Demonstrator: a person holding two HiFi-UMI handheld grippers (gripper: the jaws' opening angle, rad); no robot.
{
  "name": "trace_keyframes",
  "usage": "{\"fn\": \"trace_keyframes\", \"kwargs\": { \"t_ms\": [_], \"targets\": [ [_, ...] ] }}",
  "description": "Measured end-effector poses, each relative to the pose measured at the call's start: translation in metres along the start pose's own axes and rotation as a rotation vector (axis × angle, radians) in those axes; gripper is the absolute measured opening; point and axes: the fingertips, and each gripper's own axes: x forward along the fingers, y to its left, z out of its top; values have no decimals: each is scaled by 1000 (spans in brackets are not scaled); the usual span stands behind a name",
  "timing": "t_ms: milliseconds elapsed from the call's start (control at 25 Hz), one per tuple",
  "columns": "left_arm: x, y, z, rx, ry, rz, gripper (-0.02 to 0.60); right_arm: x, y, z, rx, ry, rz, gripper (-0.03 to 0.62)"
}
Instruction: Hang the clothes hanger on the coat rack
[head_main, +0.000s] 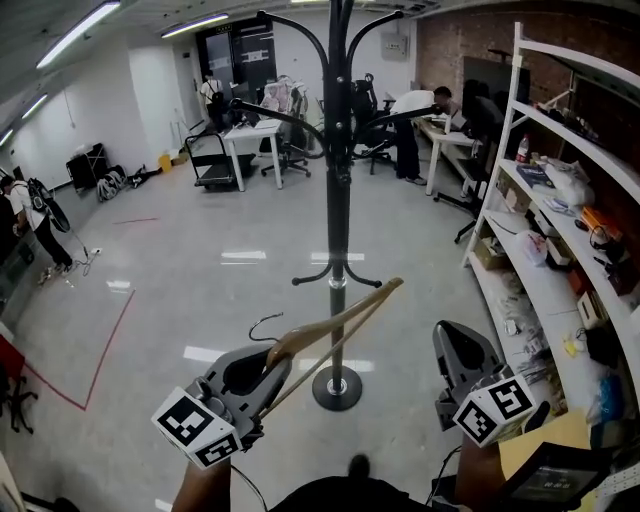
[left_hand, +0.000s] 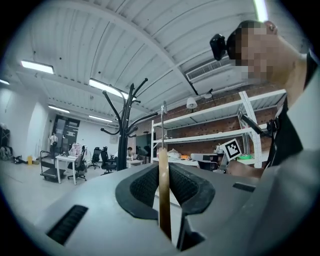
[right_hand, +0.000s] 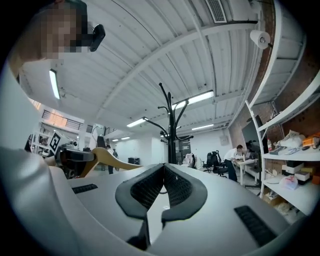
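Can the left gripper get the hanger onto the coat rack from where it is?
Probably yes: the left gripper is shut on the wooden hanger, the coat rack stands straight ahead, only floor between, and the right gripper sits off to the side.

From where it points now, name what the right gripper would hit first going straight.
Probably the coat rack: its pole stands almost dead ahead of the right gripper, nothing visible between. Depth is unclear, so it could narrowly pass beside it.
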Motion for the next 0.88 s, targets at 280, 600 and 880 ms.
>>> {"fn": "trace_keyframes", "kwargs": {
  "t_ms": [280, 600, 880],
  "targets": [
    [67, 36, 29, 45, -16, -33, 49, 57, -55, 15, -45, -20, 32, 5],
    [133, 83, 39, 47, 55, -151, 49, 102, -92, 4, -14, -12, -13, 5],
    [168, 124, 56, 48, 60, -283, 49, 133, -104, 7, -16, -16, -93, 5]
  ]
}}
